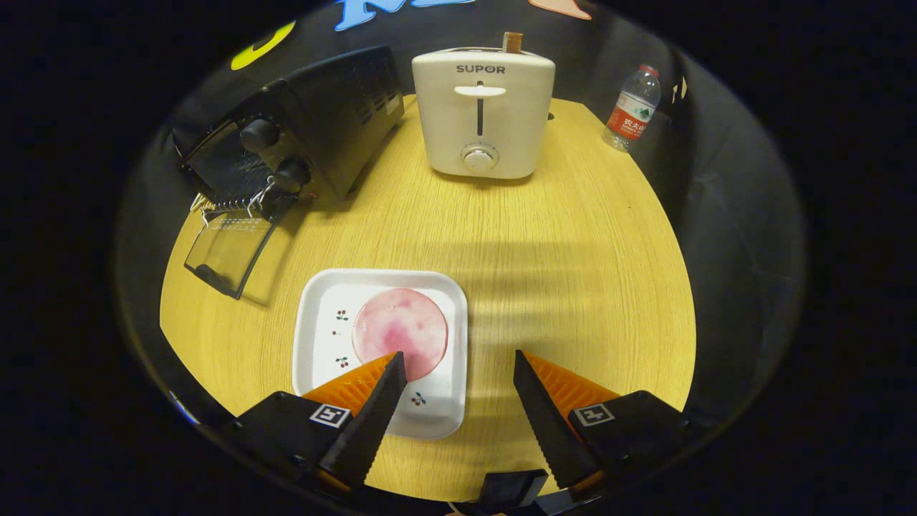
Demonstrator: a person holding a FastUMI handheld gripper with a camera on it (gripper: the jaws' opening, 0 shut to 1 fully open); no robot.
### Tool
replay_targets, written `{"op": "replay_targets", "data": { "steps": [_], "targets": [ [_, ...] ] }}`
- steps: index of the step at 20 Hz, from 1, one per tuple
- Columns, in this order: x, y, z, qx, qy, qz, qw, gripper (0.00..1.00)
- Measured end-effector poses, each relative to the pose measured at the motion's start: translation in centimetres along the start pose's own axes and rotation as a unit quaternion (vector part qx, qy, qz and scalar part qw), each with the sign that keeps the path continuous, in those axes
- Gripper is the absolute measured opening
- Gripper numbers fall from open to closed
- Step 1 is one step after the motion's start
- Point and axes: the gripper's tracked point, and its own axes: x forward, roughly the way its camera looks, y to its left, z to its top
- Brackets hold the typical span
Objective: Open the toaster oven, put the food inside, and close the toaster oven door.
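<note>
The gripper point(458, 362) hangs open, empty, over the white plate point(319, 344) holding a round pink slice of food point(401, 330). Beyond the plate, leftward, the black toaster oven point(322, 122) sits with its glass door point(229, 251) dropped open on the counter point(573, 272).

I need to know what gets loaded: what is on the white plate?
A round pink slice of food lies on the white plate. The open gripper covers part of the slice's near edge.

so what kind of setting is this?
Likely a staged kitchen tabletop in a booth: a wooden table with a toaster oven, door open, a pop-up toaster and a plate. Gripper open.
</note>
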Motion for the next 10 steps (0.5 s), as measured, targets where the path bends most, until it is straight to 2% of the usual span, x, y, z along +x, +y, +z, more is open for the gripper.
{"op": "replay_targets", "data": {
  "steps": [3,6,10],
  "targets": [
    [0.8,0.3,-0.9,-0.015,0.026,0.014,0.999,0.95],
    [0.9,0.7,-1.3,-0.004,0.036,0.026,0.999,0.73],
    [0.9,0.9,-1.7,-0.012,0.045,0.024,0.999,0.55]
  ]
}}
